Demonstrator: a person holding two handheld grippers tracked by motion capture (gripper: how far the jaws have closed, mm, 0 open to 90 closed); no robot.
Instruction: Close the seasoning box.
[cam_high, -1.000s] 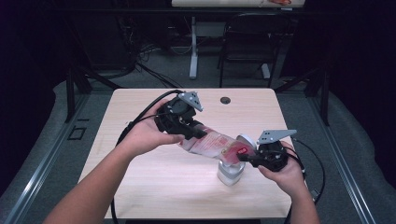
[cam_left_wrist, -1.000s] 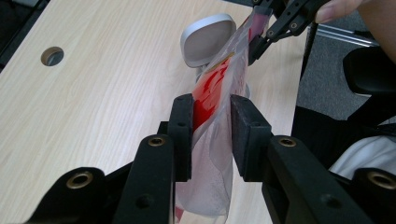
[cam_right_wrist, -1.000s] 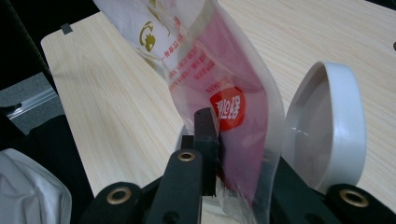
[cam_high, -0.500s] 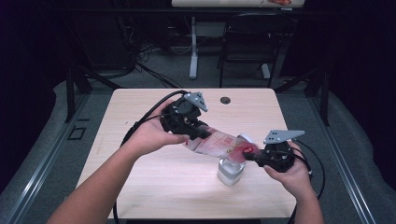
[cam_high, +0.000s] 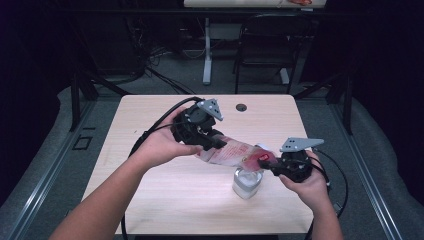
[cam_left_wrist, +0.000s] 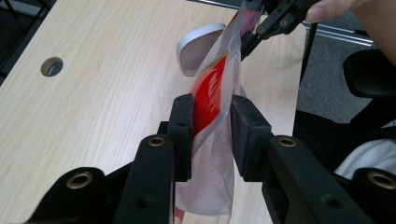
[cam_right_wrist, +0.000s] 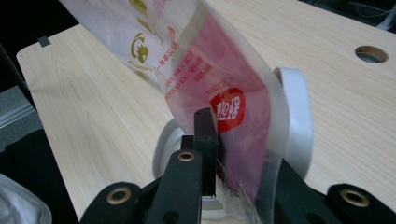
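Note:
A clear plastic bag with red and gold print hangs stretched between both grippers above the wooden table. My left gripper is shut on the bag's fuller end; in the left gripper view its pads squeeze the bag's red panel. At the far end the right gripper is shut on the bag's thin edge, seen close up with the bag pinched at one finger. A white round container stands on the table directly under the bag's right end, its rim behind the plastic.
A round cable hole lies near the table's far edge. Black cables trail from both grippers over the table's left and right sides. A dark chair and a desk leg stand beyond the table.

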